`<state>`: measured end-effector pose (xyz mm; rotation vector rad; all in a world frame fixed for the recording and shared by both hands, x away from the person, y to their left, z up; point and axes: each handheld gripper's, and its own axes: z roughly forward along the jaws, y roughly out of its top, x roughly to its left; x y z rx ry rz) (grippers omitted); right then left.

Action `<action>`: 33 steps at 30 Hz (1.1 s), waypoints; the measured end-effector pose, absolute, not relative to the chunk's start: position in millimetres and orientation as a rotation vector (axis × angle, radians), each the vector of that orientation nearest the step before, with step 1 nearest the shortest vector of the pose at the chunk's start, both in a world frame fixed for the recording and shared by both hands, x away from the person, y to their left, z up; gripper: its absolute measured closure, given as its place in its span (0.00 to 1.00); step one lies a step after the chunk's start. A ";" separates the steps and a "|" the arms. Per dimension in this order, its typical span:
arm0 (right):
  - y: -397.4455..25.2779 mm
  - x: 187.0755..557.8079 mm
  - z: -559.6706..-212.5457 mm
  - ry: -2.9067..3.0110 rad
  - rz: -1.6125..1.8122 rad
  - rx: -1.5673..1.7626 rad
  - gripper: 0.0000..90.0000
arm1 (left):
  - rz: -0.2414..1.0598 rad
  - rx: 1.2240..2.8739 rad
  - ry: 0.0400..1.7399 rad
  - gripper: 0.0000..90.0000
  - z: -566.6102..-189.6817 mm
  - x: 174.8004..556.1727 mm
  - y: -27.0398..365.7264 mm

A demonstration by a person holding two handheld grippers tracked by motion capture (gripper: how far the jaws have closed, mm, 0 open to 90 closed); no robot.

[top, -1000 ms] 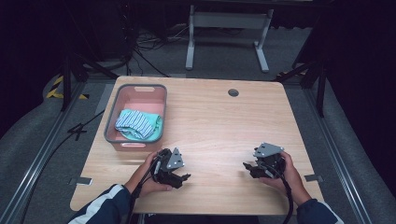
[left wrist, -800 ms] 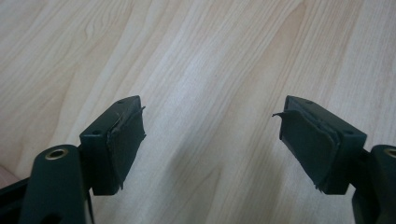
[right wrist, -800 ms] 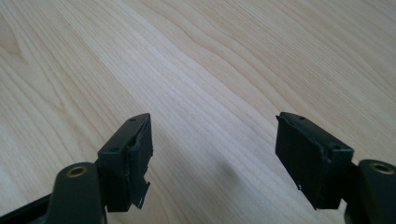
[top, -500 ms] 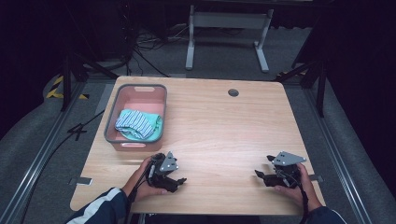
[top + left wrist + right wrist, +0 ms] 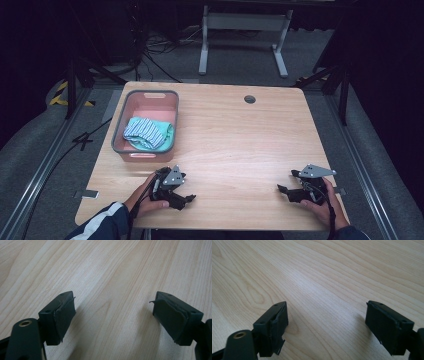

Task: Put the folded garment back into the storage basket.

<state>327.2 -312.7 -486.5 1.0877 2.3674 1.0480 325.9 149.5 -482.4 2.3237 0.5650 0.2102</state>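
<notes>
High view: folded cloths sit in the pink basket — apparently done; left gripper and right gripper rest agape, empty, on the surface.

Black grippers with grey three-cornered plates; navy white-striped sleeve.

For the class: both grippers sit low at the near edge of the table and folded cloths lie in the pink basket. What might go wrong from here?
1. The left gripper lies closest to the pink basket; a careless reach might knock its near wall and slide it.
2. The striped cloth lies on a teal cloth; open jaws could pinch both layers at once.
3. The right gripper rests by the table's near edge, so its hand could slip off.
</notes>
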 end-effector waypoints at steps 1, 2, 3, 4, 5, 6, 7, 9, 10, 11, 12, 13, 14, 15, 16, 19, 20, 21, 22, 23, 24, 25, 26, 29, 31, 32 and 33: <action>-312.7 327.3 -486.5 2.367 1.048 1.088 0.21 | 0.209 2.323 0.564 0.20 -482.4 325.9 149.4; -312.7 327.3 -486.5 2.368 1.048 1.088 0.21 | 0.207 2.326 0.566 0.20 -482.4 325.8 149.5; -312.7 327.3 -486.5 2.368 1.048 1.088 0.21 | 0.206 2.326 0.565 0.20 -482.4 325.8 149.4; -312.7 327.3 -486.5 2.368 1.049 1.089 0.21 | 0.207 2.325 0.564 0.20 -482.5 326.0 149.3; -312.7 327.3 -486.5 2.368 1.049 1.089 0.21 | 0.206 2.326 0.563 0.19 -482.6 326.1 149.2; -312.7 327.3 -486.5 2.368 1.049 1.089 0.21 | 0.204 2.326 0.559 0.19 -482.8 326.5 148.7; -312.7 327.2 -486.5 2.368 1.048 1.089 0.21 | 0.204 2.326 0.564 0.18 -482.8 326.4 148.5; -312.7 327.3 -486.5 2.368 1.049 1.088 0.21 | 0.201 2.323 0.564 0.17 -483.0 326.4 148.4; -312.7 327.2 -486.5 2.368 1.049 1.089 0.21 | 0.202 2.324 0.563 0.17 -483.0 326.5 148.4; -312.7 327.2 -486.5 2.368 1.049 1.089 0.21 | 0.197 2.323 0.562 0.17 -483.2 326.6 148.2; -312.8 327.1 -486.5 2.367 1.048 1.090 0.21 | 0.197 2.323 0.561 0.17 -483.2 326.7 148.1; -312.9 326.8 -486.5 2.366 1.047 1.091 0.21 | 0.200 2.326 0.556 0.17 -483.1 327.0 148.2; -313.0 326.6 -486.5 2.365 1.047 1.092 0.21 | 0.200 2.326 0.556 0.17 -483.1 327.1 148.2; -313.0 326.6 -486.5 2.364 1.046 1.093 0.21 | 0.199 2.326 0.555 0.17 -483.1 327.2 148.1; -313.0 326.6 -486.5 2.363 1.047 1.093 0.21 | 0.206 2.332 0.557 0.17 -482.7 327.4 148.1; -313.0 326.6 -486.5 2.364 1.046 1.094 0.21 | 0.203 2.335 0.554 0.16 -482.7 327.7 147.7; -313.1 326.6 -486.5 2.364 1.047 1.093 0.21 | 0.200 2.333 0.553 0.16 -482.8 327.8 147.6; -313.0 326.6 -486.5 2.363 1.047 1.094 0.21 | 0.199 2.334 0.553 0.16 -482.8 327.9 147.5; -313.0 326.6 -486.5 2.363 1.047 1.093 0.21 | 0.194 2.333 0.552 0.16 -483.0 328.1 147.3; -313.0 326.6 -486.5 2.364 1.047 1.093 0.21 | 0.193 2.332 0.553 0.15 -483.0 328.1 147.1; -313.0 326.6 -486.5 2.364 1.047 1.093 0.21 | 0.198 2.334 0.551 0.15 -482.9 328.3 147.1; -313.0 326.6 -486.5 2.364 1.047 1.093 0.21 | 0.199 2.334 0.551 0.15 -482.9 328.3 147.1; -313.0 326.6 -486.5 2.364 1.047 1.093 0.21 | 0.198 2.334 0.551 0.15 -482.9 328.3 147.0; -313.0 326.6 -486.5 2.364 1.047 1.093 0.21 | 0.195 2.334 0.554 0.15 -483.0 328.4 146.6; -313.1 326.7 -486.5 2.364 1.047 1.093 0.21 | 0.195 2.335 0.553 0.14 -482.9 328.6 146.5; -313.1 326.7 -486.5 2.363 1.047 1.093 0.21 | 0.196 2.329 0.553 0.14 -483.2 328.9 145.9; -313.4 327.0 -486.5 2.366 1.048 1.089 0.21 | 0.197 2.330 0.553 0.14 -483.2 328.9 145.8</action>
